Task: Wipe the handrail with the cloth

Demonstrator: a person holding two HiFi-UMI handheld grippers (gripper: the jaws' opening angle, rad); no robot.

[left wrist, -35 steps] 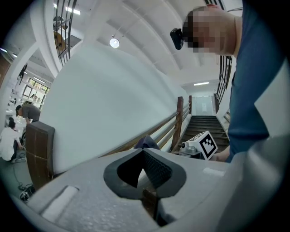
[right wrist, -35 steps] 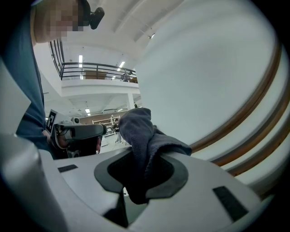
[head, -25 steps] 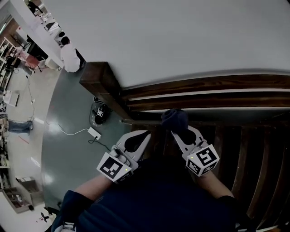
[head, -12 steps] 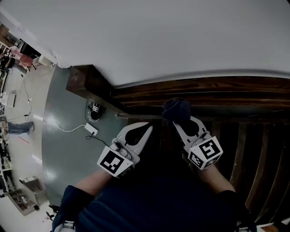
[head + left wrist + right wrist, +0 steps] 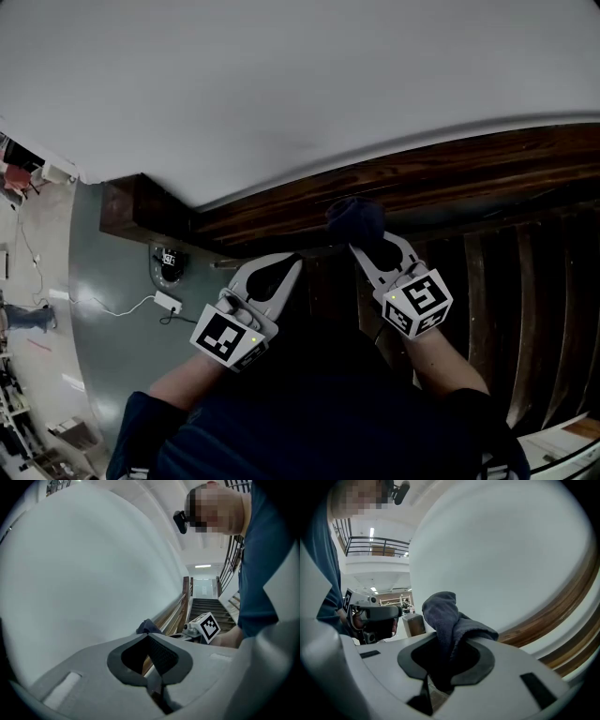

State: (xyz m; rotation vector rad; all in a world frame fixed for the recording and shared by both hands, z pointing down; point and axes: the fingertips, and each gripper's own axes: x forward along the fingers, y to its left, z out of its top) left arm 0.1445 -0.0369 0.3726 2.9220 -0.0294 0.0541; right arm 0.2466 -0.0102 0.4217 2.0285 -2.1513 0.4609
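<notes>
At frame centre, the right gripper [image 5: 364, 246] clamped a dark blue cloth [image 5: 354, 219] (bunched up) at the wooden handrail [image 5: 469, 169]. Left of it, the left gripper [image 5: 291, 261] held its 2 jaws together, empty.

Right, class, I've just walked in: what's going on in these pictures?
A person holds a tool in each hand beside a wooden handrail that runs along a white wall. The right tool is shut on a dark cloth and holds it at the rail; whether they touch is unclear. The left tool is shut on nothing, alongside.
</notes>
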